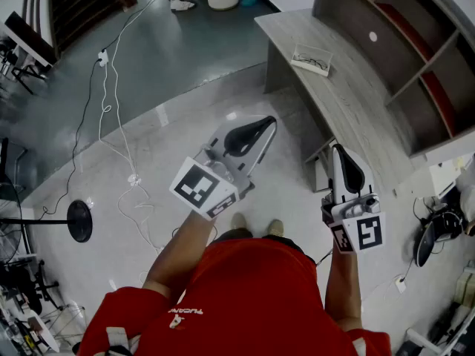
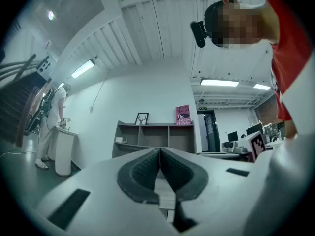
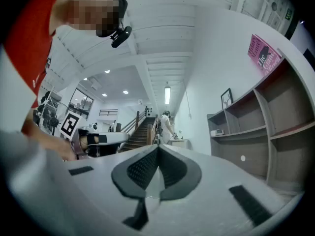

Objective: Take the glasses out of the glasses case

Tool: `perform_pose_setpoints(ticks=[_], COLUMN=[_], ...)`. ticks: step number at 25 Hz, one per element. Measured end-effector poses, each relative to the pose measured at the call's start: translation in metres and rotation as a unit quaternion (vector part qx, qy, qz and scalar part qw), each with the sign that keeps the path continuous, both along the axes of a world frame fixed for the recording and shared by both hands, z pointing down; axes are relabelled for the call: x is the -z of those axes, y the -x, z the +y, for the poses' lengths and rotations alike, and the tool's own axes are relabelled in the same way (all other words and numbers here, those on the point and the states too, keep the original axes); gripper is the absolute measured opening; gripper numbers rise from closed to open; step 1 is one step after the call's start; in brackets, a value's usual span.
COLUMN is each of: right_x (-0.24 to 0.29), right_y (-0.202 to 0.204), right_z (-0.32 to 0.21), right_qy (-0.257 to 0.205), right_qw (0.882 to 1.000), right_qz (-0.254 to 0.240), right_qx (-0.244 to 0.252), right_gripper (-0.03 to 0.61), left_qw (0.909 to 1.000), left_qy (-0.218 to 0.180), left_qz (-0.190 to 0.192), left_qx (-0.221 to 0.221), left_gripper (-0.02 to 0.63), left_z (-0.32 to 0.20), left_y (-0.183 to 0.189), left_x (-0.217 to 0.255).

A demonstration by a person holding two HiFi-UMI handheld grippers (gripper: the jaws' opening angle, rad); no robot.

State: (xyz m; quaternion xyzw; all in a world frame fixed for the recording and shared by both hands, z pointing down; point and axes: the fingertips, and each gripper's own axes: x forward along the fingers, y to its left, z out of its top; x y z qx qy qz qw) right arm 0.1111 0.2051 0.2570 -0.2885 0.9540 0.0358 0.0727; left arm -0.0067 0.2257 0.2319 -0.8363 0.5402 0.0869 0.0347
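An open white glasses case point(image 1: 312, 59) with dark glasses in it lies on the grey wooden desk point(image 1: 349, 102) at the upper right of the head view. In the gripper views it shows only as a small pale object point(image 2: 119, 140) point(image 3: 216, 132) far off on the desk. My left gripper point(image 1: 263, 124) point(image 2: 160, 150) is held in the air over the floor, well short of the desk, with its jaws pressed together and nothing between them. Closer to the desk's front edge, my right gripper point(image 1: 335, 148) point(image 3: 158, 147) is likewise shut and holds nothing.
Grey shelving point(image 1: 415, 43) rises behind the desk, carrying a pink book point(image 2: 182, 115) and a framed picture point(image 2: 141, 118). White cables point(image 1: 119, 147) and a round black stand base point(image 1: 79, 221) lie on the floor at left. A person in white point(image 2: 49, 127) stands at a pedestal near the stairs.
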Motion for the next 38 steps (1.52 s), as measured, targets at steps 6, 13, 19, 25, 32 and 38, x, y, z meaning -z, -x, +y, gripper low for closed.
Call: perform_pose_setpoints(ticks=[6, 13, 19, 25, 32, 38], right_x=[0.001, 0.0, -0.002, -0.007, -0.015, -0.027], right_y=[0.006, 0.026, 0.051, 0.068, 0.07, 0.07], right_z=[0.001, 0.003, 0.009, 0.006, -0.019, -0.08], right_qy=[0.012, 0.009, 0.008, 0.01, 0.019, 0.023], right_qw=[1.0, 1.0, 1.0, 0.999, 0.998, 0.998], right_qz=[-0.009, -0.002, 0.009, 0.018, 0.025, 0.016], right_qx=[0.005, 0.007, 0.002, -0.028, -0.049, -0.053], right_gripper=[0.005, 0.005, 0.005, 0.005, 0.005, 0.005], left_qw=[1.0, 0.9999, 0.9998, 0.9995, 0.9989, 0.9982], left_qy=[-0.001, -0.005, -0.01, -0.006, 0.003, 0.012], left_qz=[0.005, 0.011, 0.012, 0.02, 0.012, -0.012], left_qx=[0.003, -0.001, -0.012, -0.023, -0.046, -0.057], left_gripper=[0.012, 0.011, 0.009, 0.009, 0.009, 0.009], left_z=[0.002, 0.004, 0.011, 0.011, -0.022, -0.08], left_y=[0.008, 0.025, 0.048, 0.082, 0.089, 0.087], left_x=[-0.001, -0.003, -0.006, -0.017, -0.023, -0.034])
